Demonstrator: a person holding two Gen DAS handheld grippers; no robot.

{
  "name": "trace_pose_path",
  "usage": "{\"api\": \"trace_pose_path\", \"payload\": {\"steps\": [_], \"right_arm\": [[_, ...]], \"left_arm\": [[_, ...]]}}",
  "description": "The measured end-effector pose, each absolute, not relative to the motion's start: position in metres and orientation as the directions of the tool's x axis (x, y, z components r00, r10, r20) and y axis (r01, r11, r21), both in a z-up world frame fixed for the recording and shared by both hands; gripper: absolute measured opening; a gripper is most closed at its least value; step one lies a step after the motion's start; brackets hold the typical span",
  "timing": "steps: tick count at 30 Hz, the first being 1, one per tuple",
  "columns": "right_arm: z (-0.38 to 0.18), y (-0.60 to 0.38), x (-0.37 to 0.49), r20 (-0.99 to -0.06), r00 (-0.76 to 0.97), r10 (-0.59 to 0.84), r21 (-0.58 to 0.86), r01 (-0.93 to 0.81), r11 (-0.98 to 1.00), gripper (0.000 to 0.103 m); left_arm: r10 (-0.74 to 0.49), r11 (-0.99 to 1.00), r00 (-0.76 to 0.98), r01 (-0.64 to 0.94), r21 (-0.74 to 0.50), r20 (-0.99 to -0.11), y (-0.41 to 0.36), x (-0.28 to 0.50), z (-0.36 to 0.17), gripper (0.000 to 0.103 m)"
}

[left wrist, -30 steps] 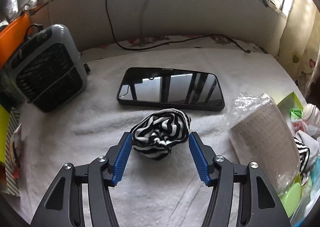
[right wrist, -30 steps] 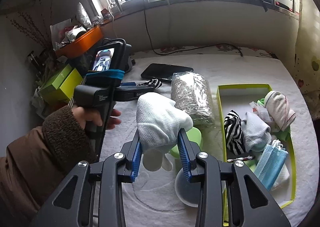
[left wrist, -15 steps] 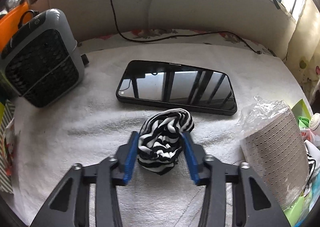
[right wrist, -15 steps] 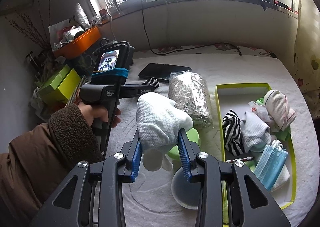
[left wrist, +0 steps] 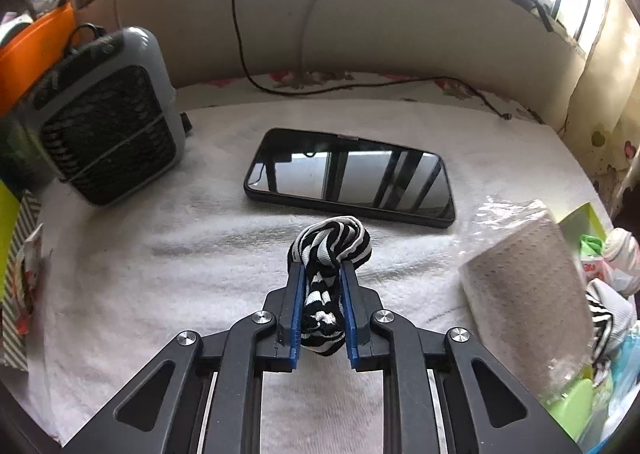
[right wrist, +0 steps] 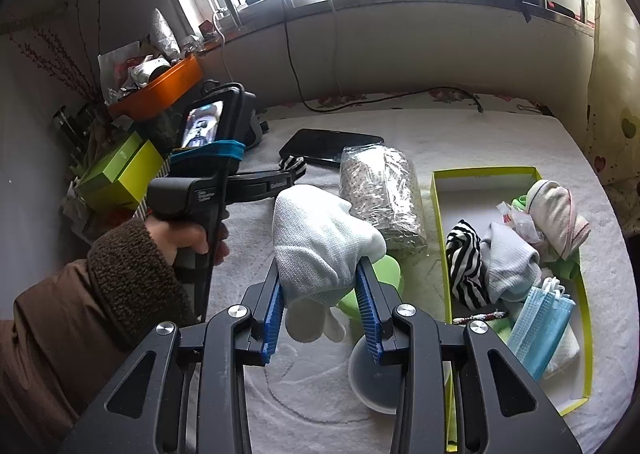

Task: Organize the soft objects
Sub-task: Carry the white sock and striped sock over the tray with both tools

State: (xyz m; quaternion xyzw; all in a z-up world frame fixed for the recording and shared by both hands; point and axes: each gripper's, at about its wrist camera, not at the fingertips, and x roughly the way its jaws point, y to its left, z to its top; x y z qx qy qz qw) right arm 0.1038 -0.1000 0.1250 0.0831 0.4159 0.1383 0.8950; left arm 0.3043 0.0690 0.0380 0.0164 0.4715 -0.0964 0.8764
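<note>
In the left wrist view, the left gripper (left wrist: 321, 277) has just been closed onto the striped sock (left wrist: 329, 258) (soft, bunched, just before the glossy phone (left wrist: 349, 181)), so it seems ready for lifting; in the right wrist view, beside that phone, the knitted white glove (right wrist: 320, 246) is clamped in the right gripper (right wrist: 319, 296).

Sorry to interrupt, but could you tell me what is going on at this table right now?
A person is tidying soft things with a handheld gripper in each hand. The left gripper has just been closing and now pinches a striped sock lying on the white towel, in front of a phone. The right gripper holds a white glove above the table. A green box to the right already contains socks and face masks.
</note>
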Motion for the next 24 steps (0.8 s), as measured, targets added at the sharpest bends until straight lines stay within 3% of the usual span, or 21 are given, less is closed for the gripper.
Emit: {"api": "trace_pose_path", "payload": {"steps": [24], "right_arm": [[0.144, -0.084, 0.084, -0.698, 0.633, 0.335, 0.274, -0.197, 0.941, 0.035]], "left_arm": [[-0.148, 0.987, 0.624, 0.137, -0.078, -0.767, 0.081, 0.170, 0.108, 0.016]]}}
